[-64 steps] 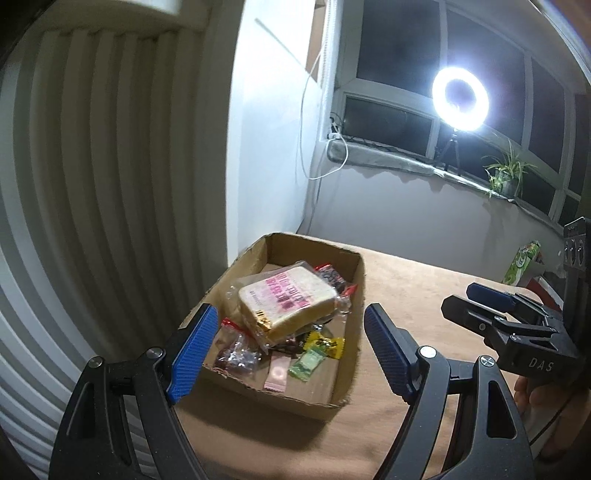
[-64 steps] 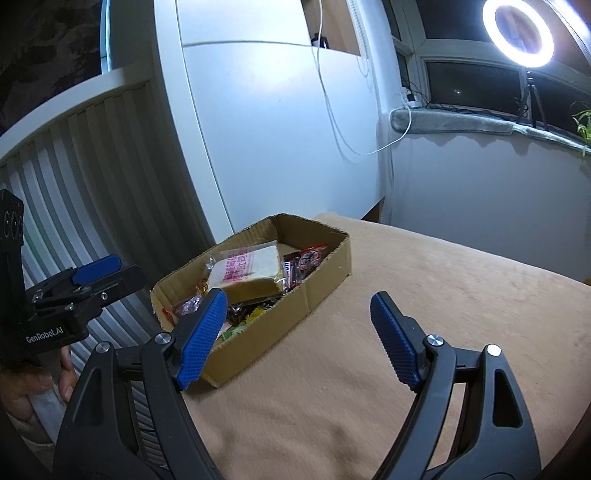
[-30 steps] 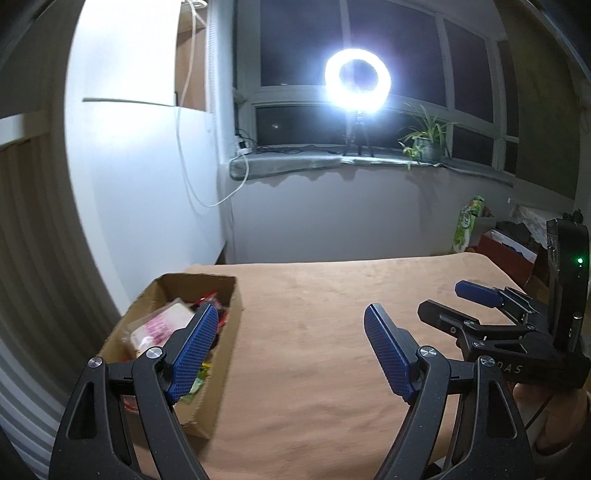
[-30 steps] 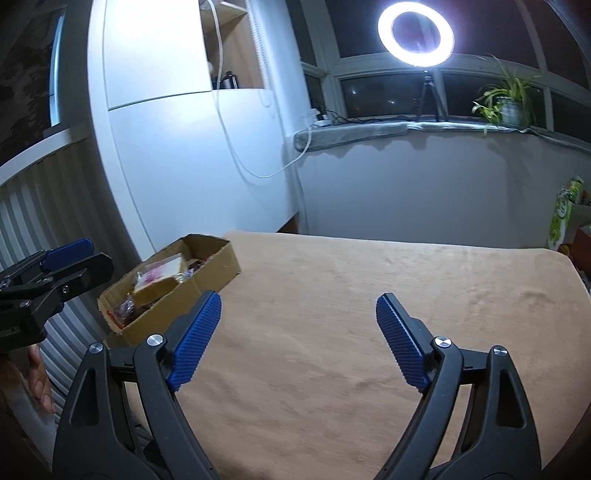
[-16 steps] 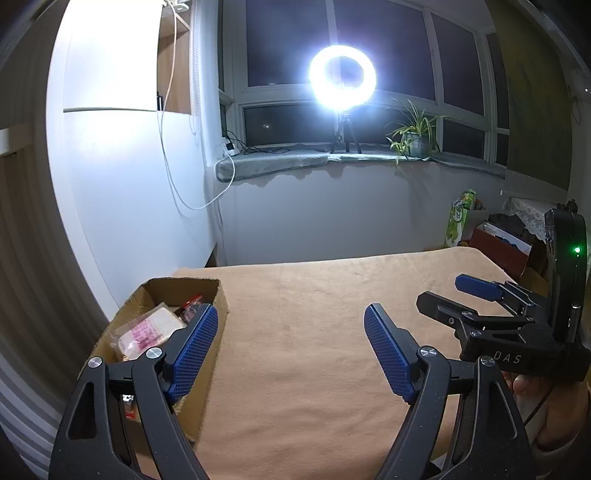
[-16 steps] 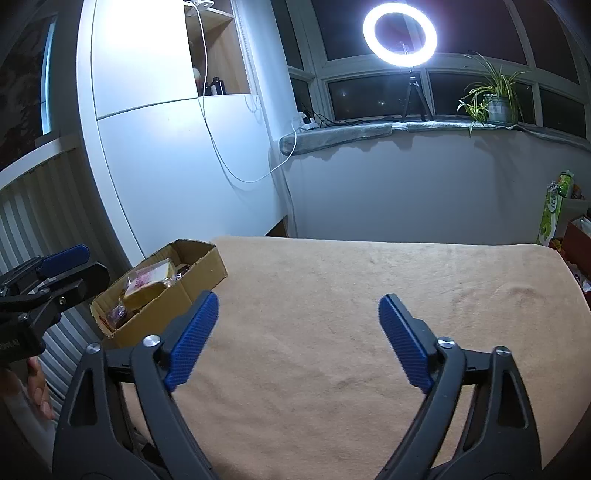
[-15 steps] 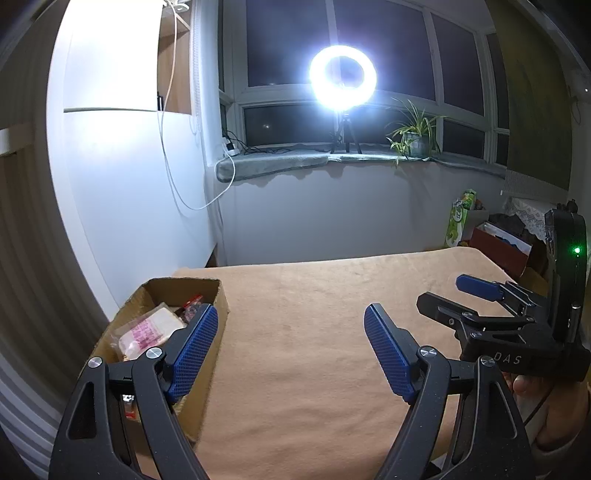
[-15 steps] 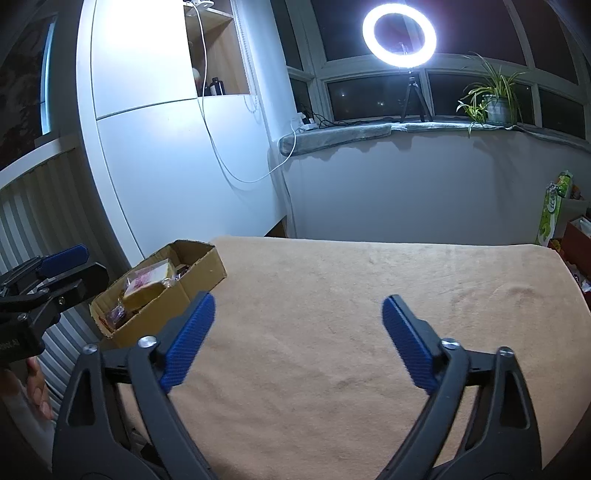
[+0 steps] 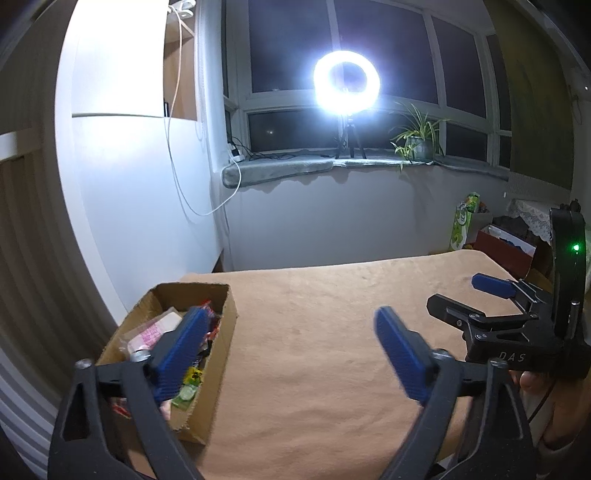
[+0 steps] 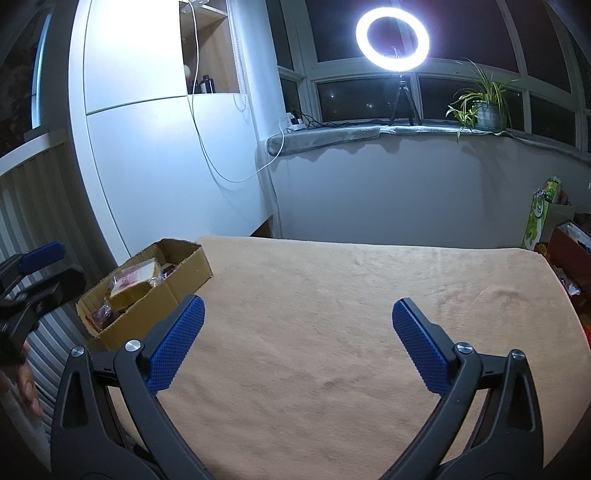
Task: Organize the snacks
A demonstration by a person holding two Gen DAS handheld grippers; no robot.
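An open cardboard box (image 9: 225,328) full of wrapped snacks sits at the left edge of the tan-covered table (image 9: 314,350); it also shows in the right wrist view (image 10: 184,269). A clear-wrapped pink-labelled pack (image 10: 131,278) lies on top of the snacks. My left gripper (image 9: 295,354) is open and empty, above the table beside the box. My right gripper (image 10: 299,343) is open and empty over the table's middle; it also shows at the right in the left wrist view (image 9: 480,299).
White cabinet (image 10: 155,155) stands behind the box. A windowsill with a ring light (image 10: 392,34) and a potted plant (image 10: 484,107) runs along the back. Bags and boxes (image 10: 554,229) stand beyond the table's right edge.
Both grippers have drawn back and turned right, away from the box, which now sits further left and smaller in both views. Both stay open and empty.
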